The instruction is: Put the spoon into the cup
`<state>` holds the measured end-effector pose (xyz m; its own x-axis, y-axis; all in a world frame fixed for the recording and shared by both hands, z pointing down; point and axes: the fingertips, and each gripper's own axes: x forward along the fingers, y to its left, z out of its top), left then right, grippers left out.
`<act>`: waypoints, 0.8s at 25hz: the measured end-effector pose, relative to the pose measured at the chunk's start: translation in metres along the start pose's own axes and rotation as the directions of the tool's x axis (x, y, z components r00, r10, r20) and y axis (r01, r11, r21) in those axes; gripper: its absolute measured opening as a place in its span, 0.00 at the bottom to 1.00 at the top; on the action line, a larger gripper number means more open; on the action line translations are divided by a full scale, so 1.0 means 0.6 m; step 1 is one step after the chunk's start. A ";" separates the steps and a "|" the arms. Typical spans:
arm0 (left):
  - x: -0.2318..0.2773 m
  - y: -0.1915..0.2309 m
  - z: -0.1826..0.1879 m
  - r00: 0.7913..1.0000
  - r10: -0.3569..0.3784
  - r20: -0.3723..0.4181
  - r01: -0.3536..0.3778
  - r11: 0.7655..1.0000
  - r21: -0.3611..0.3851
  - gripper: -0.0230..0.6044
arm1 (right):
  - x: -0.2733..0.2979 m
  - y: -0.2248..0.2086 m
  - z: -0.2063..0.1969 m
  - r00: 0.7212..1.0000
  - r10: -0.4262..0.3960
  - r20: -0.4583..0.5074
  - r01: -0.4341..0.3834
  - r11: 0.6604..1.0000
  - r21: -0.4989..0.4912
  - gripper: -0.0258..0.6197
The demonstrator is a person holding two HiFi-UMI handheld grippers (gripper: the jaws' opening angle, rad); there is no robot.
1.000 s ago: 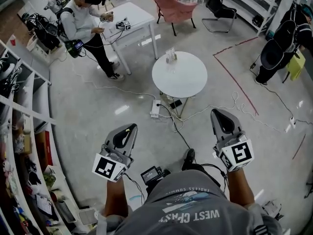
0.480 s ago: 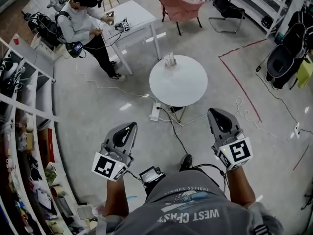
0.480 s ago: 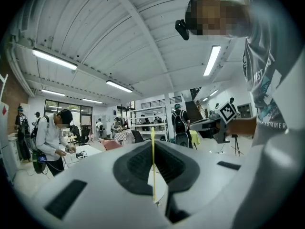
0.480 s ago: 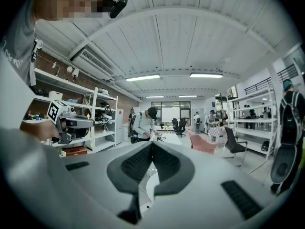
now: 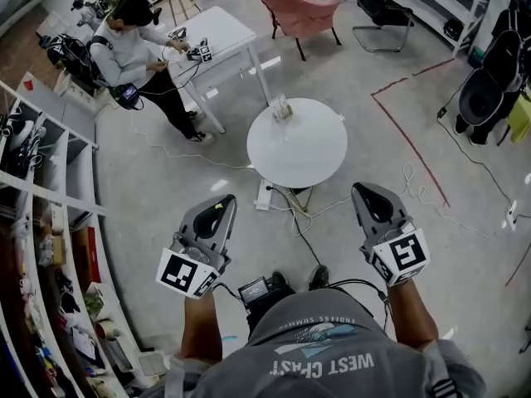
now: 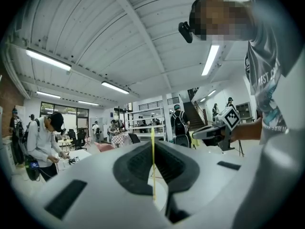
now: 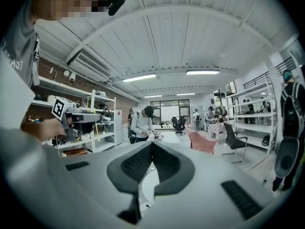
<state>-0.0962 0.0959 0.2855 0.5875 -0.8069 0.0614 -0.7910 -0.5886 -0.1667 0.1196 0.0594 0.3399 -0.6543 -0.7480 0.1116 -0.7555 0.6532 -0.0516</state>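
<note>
A round white table [image 5: 311, 152] stands on the floor ahead of me. Near its far edge sits a small pale object [image 5: 281, 106], too small to tell whether it is the cup. I see no spoon. My left gripper [image 5: 219, 207] and right gripper [image 5: 367, 196] are held up side by side, short of the table, both with jaws together. In the left gripper view the left gripper [image 6: 152, 144] shows a thin yellow strip [image 6: 153, 171] along the seam of its jaws; what it is I cannot tell. The right gripper [image 7: 152, 144] holds nothing.
A person [image 5: 133, 44] stands at a white square table [image 5: 217, 31] at the back left. Behind the round table is a pink chair [image 5: 297, 11]. Shelves [image 5: 41, 222] line the left side. A power strip [image 5: 264, 196] and cables lie under the table. Red tape [image 5: 406, 131] marks the floor.
The round table has drawn a little nearer and shifted left in the head view. Both grippers keep their places and stay shut.
</note>
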 end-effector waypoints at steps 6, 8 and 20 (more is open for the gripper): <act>0.036 0.008 -0.009 0.998 -0.062 0.010 0.062 0.998 0.002 0.04 | 0.014 0.004 -0.020 1.000 -0.009 -0.020 0.009 1.000 -0.008 0.04; 0.041 0.028 -0.021 0.997 -0.079 0.009 0.079 0.997 0.000 0.04 | 0.021 -0.003 -0.023 0.999 -0.044 -0.024 0.043 0.999 -0.003 0.04; 0.119 0.135 -0.054 0.977 -0.210 0.041 0.211 0.977 -0.016 0.04 | 0.084 -0.048 0.019 0.973 -0.228 -0.028 0.227 0.974 -0.023 0.04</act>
<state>-0.1239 -0.0110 0.3082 0.7472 -0.6624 0.0546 -0.6518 -0.7464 -0.1346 0.1083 0.0015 0.3360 -0.4637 -0.8735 0.1480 -0.8834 0.4687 -0.0016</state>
